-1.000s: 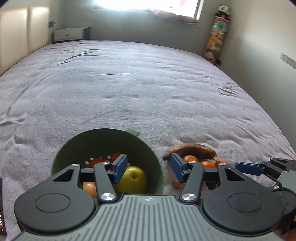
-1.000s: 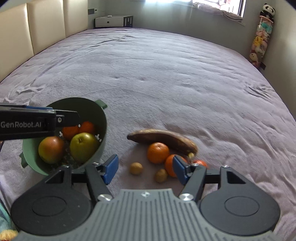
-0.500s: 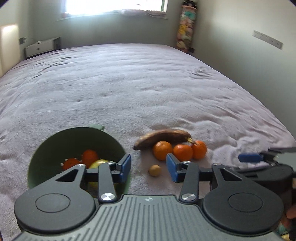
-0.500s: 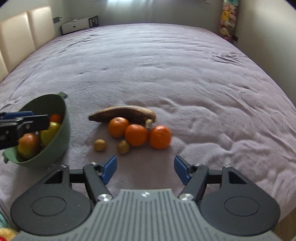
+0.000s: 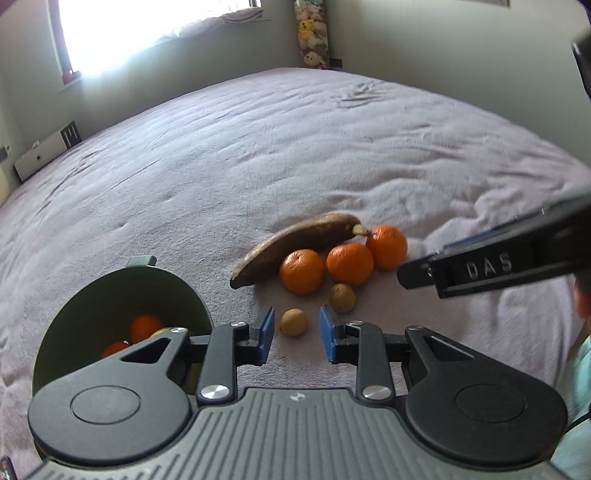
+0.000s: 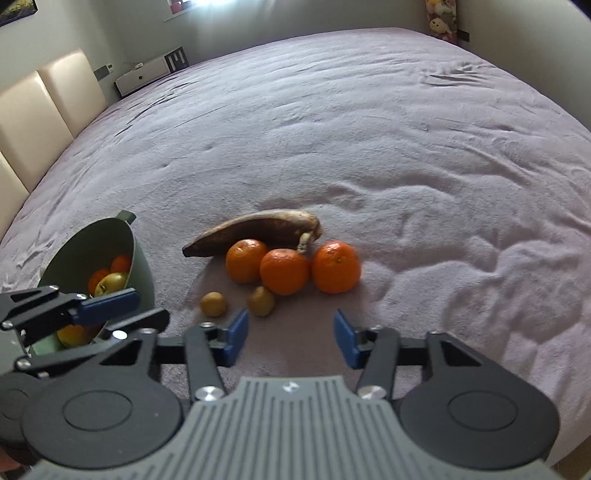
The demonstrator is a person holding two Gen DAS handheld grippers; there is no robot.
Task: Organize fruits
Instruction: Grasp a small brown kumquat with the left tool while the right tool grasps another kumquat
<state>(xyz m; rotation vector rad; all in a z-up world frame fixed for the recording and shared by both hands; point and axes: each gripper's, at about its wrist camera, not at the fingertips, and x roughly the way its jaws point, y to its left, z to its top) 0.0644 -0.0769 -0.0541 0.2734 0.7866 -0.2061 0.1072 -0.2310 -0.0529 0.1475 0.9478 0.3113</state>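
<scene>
A brown banana (image 6: 255, 230), three oranges (image 6: 284, 271) and two small brown fruits (image 6: 213, 304) lie together on the bed. A green bowl (image 6: 142, 273) to their left holds oranges and a yellow-green apple. My left gripper (image 5: 296, 334) hovers low over the cover with its jaws closing. One small brown fruit (image 5: 293, 322) sits just ahead, in line with the gap, and the pads do not touch it. My right gripper (image 6: 291, 338) is also closing, with only bedcover between its fingers, just short of the oranges. The banana (image 5: 295, 245) and bowl (image 5: 110, 295) also show in the left view.
The lilac bedcover (image 6: 369, 129) is rumpled to the right of the fruit. A cream headboard (image 6: 33, 110) and a white nightstand (image 6: 147, 72) stand at the far left. A column of plush toys (image 5: 312, 33) stands by the far wall, beside a bright window.
The left gripper swung right from above the bowl to the small brown fruit, sank, and narrowed its jaws. The right gripper came closer to the oranges and narrowed too. Both views rolled.
</scene>
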